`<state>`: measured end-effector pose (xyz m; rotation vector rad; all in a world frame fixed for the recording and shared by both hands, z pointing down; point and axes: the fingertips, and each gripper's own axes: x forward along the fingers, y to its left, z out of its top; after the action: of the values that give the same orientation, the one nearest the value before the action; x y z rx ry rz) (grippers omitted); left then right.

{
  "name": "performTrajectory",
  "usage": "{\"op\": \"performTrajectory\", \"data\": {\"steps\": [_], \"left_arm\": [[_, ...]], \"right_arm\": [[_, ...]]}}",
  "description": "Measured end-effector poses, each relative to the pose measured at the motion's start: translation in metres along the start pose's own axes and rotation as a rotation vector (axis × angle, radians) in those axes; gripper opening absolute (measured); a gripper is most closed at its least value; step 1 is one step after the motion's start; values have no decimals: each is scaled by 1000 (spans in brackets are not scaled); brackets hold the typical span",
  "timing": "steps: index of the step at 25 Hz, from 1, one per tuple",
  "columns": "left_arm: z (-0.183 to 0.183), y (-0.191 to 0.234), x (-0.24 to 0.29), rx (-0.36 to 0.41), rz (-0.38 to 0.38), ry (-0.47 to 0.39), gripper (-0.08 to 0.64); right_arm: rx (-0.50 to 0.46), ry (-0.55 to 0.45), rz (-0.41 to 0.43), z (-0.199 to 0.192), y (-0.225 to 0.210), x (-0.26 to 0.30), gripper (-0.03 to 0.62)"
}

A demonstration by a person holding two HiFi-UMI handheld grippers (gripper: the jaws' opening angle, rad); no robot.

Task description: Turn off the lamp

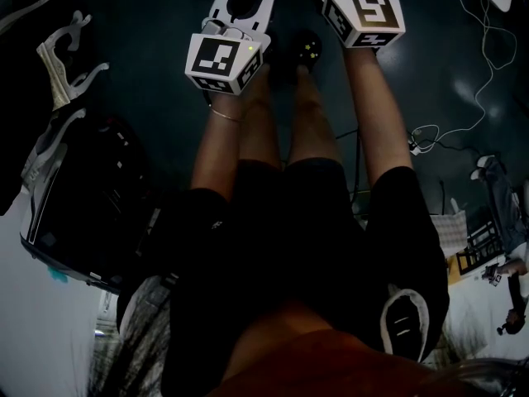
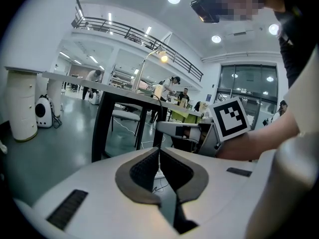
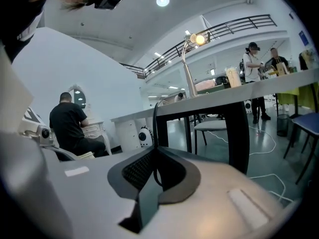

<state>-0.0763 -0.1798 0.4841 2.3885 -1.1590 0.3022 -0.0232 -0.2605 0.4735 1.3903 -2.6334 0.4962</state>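
The lamp (image 3: 198,39) is lit, its head glowing at the top of a bent stem that rises from the worktop (image 3: 209,107). A thin black cord (image 3: 154,126) comes off the worktop's near edge and runs down into the right hand-held gripper (image 3: 155,151), whose jaws are clamped together on it, lower than the worktop. The left hand-held gripper (image 2: 159,151) is just beside the right one, also short of the worktop, its jaws closed tip to tip with nothing between them. A seated person (image 3: 70,126) in black is past the worktop's left end.
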Motion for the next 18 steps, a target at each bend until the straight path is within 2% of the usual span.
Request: {"op": "performTrajectory", "data": {"steps": [8,12,18], "left_arm": [[0,0,-3,4,0,-5,-2],[-1,-2,-6,7,-8,-10,-2],[-7,-1,-11,1,-8,-23,-2]], "right_arm": [[82,-6,48,7,5,-13,11],[172,-34,109,17,14,-26,11],[249,-71,187,39,25,-47,9]]}}
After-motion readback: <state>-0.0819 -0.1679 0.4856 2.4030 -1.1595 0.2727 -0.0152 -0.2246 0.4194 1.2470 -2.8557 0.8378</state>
